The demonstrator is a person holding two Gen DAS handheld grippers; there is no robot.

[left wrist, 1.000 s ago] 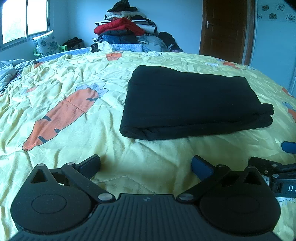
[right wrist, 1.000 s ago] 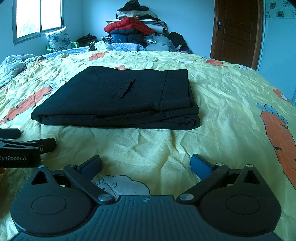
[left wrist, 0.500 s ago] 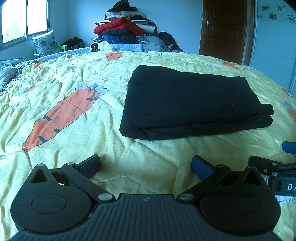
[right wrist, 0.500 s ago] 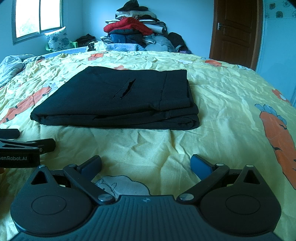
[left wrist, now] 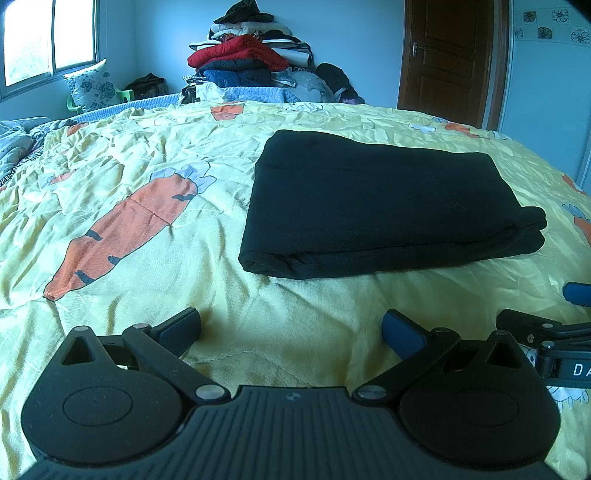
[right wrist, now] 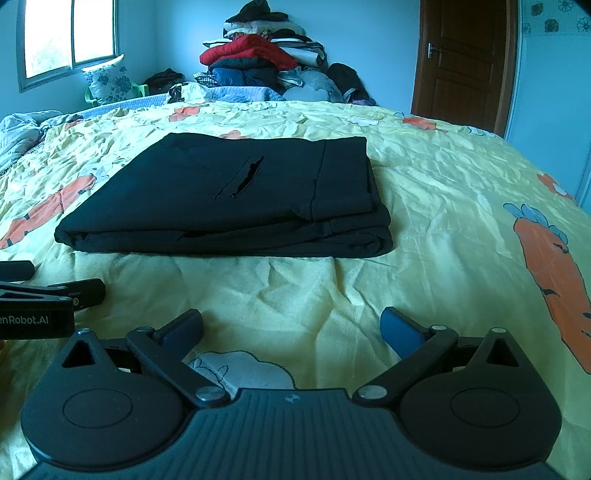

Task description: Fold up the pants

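Already folded, black pants (left wrist: 373,206) resting mid-bed on yellow carrot quilt (left wrist: 147,192), clear of both claws. Left gripper (left wrist: 291,330) and right gripper (right wrist: 291,330) spread wide, empty. Best kept back, low, without nudging the stack.

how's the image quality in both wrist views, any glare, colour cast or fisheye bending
Left wrist view: blue cast, window blown out white, door frame bowed, black pants show little fold detail. Right wrist view: same cast and overexposed window; pants sharp, pocket slit visible; corners vignetted.
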